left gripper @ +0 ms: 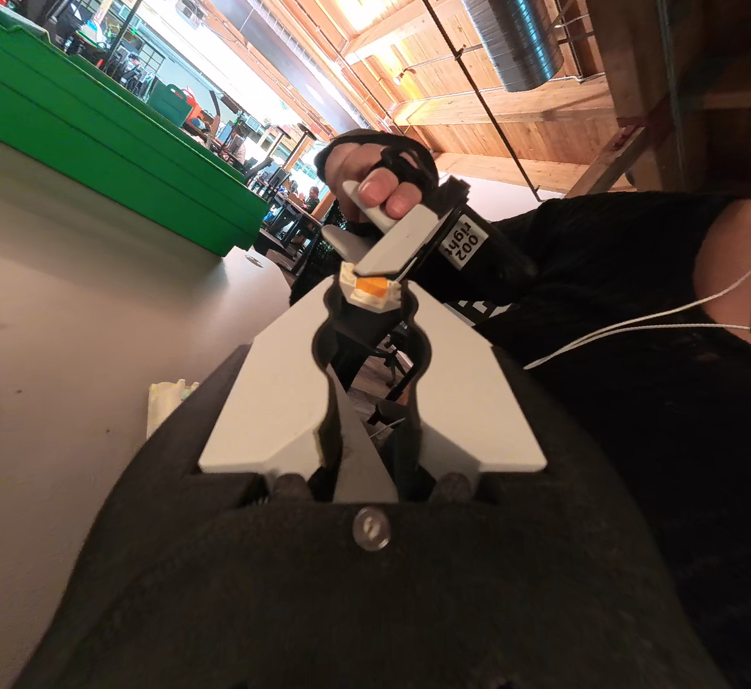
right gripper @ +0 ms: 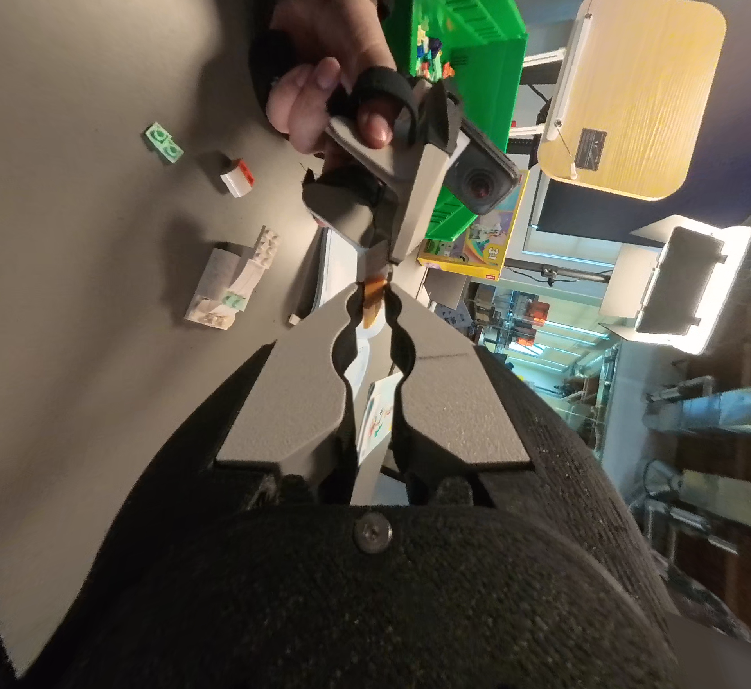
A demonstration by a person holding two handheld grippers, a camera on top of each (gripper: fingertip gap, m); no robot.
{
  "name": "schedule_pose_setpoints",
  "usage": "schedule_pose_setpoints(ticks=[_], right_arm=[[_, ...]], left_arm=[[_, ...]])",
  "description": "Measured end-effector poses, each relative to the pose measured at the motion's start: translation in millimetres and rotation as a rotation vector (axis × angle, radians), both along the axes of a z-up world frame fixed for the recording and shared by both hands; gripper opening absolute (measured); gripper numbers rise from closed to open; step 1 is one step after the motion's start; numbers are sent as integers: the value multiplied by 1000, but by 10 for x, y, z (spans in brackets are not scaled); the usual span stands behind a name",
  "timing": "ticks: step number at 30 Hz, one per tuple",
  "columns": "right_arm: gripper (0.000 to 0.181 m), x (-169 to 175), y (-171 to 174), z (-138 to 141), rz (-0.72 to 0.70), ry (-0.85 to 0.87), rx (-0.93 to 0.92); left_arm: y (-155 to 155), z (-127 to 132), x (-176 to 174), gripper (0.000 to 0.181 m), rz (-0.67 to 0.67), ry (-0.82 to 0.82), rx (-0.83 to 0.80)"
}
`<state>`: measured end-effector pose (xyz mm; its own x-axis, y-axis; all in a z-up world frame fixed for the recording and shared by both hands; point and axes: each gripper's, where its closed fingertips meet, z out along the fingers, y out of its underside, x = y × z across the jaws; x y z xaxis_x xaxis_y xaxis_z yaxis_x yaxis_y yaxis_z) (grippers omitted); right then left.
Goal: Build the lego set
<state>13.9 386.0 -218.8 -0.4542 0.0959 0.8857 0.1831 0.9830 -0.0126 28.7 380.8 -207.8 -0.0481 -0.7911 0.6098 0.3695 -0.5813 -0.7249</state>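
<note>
My left gripper point(left gripper: 367, 283) is shut on a small white and orange lego assembly point(left gripper: 367, 292) and holds it off the table. My right gripper point(right gripper: 374, 289) is shut on an orange piece point(right gripper: 373, 299) at its tips. The two grippers meet tip to tip. In the left wrist view the right gripper point(left gripper: 376, 269) comes in from the upper right and touches the top of the assembly. In the right wrist view the left gripper point(right gripper: 386, 265) comes down from above onto the orange piece. How the orange piece sits on the assembly is hidden by the fingers.
On the grey table point(right gripper: 101, 222) lie a green brick point(right gripper: 164, 143), a white and red brick point(right gripper: 237, 178) and a white partial build point(right gripper: 231, 287). A green bin point(right gripper: 459, 19) with loose bricks, a yellow lego box point(right gripper: 475, 247) and an instruction booklet point(right gripper: 374, 417) lie behind. Only a small space, under 4 cm, lies between the two pairs of fingers. Left tips and right tips are each some 12 cm from the green brick point(right gripper: 164, 143).
</note>
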Motion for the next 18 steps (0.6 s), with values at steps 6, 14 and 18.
schedule_pose_setpoints(ticks=[6,14,18], right_arm=[[7,19,6,-24,-24,-16,-36],[7,24,3,-32,-40,-17,-67],[7,25,-2,-34,-39,-20,-71]], left_arm=[[0,-28,18,28,-2,17,-4],[0,-58,49,37,63,94,73],[-9,-64,61,32,56,96,75]])
